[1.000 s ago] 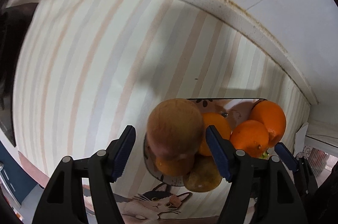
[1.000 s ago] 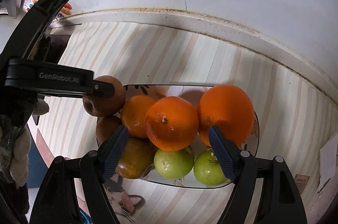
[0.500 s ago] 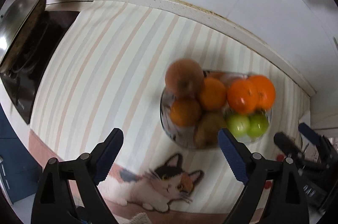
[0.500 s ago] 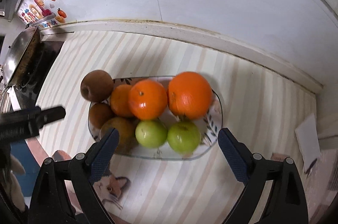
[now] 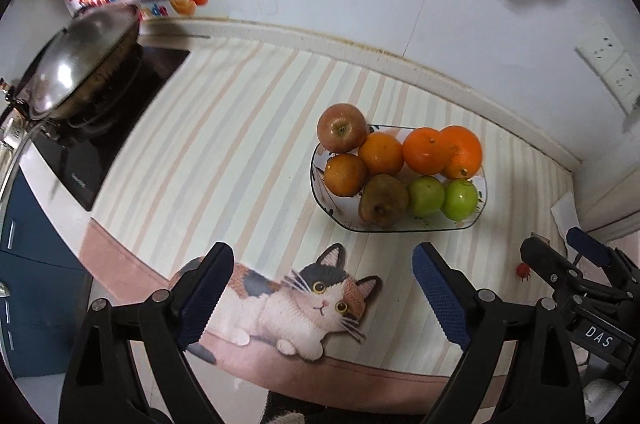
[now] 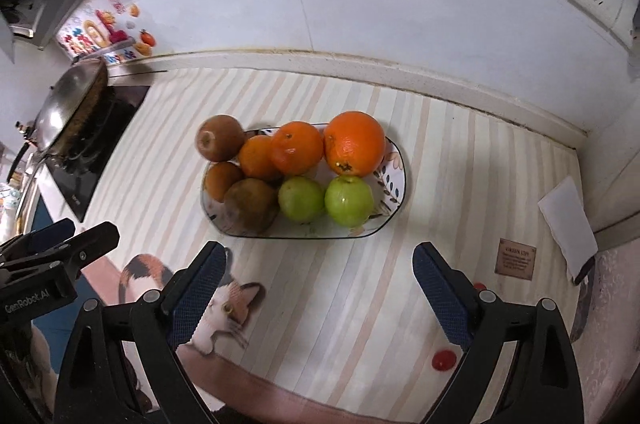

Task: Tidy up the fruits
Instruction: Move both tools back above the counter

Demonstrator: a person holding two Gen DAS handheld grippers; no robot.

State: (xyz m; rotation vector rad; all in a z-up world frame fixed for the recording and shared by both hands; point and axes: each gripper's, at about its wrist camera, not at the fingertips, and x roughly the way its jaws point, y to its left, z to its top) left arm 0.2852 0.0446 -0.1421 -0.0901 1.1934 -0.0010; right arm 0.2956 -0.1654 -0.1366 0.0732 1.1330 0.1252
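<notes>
Both tools empty, jaws wide apart: left tool (image 5: 322,298), right tool (image 6: 320,298). Oranges (image 6: 354,143) firm, round, roll-prone; grip mid-body. Glass plate (image 6: 394,192) fragile.

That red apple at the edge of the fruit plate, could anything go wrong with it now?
Possibly. The red apple sits over the plate rim, propped against an orange, so a bump might roll it onto the striped mat. The fruit is packed tightly, and reaching in with the open left gripper or right gripper may shift neighbours.
</notes>
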